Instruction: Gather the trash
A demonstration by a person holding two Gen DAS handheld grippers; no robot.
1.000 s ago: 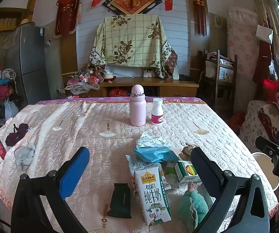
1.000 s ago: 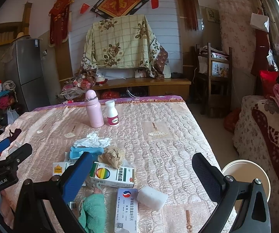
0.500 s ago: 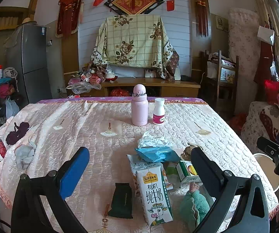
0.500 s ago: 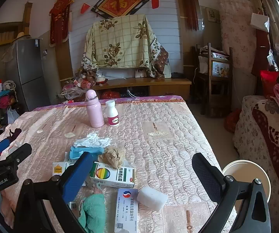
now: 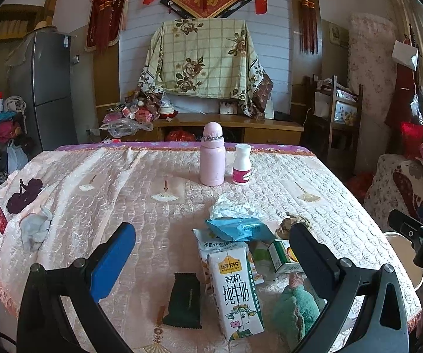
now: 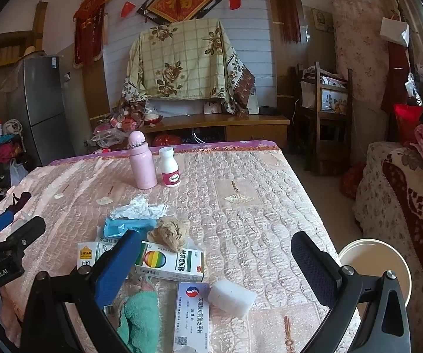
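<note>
Two cartons | milk carton (image 5: pixel 236 291) "纯牛奶" | white bottle (image 6: pixel 169 167) "Caltrate"

A shiny, bumpy pink cloth (image 5: pixel 129 182) covers the table. The milk carton (image 5: pixel 235 291) near the bottom is smooth, glossy cardboard. The white tissue (image 5: pixel 230 207) is crinkled paper. The green towel (image 6: pixel 140 314) at lower left looks fluffy. The pink bottle (image 5: pixel 212 158) is smooth and matt.

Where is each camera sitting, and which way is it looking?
Left wrist: on the open left gripper, facing across the table toward the milk carton; the right gripper shows at its right edge.
Right wrist: on the open right gripper, facing the white foam block; the left gripper shows at its left edge.
Both share the pink bottle.
</note>
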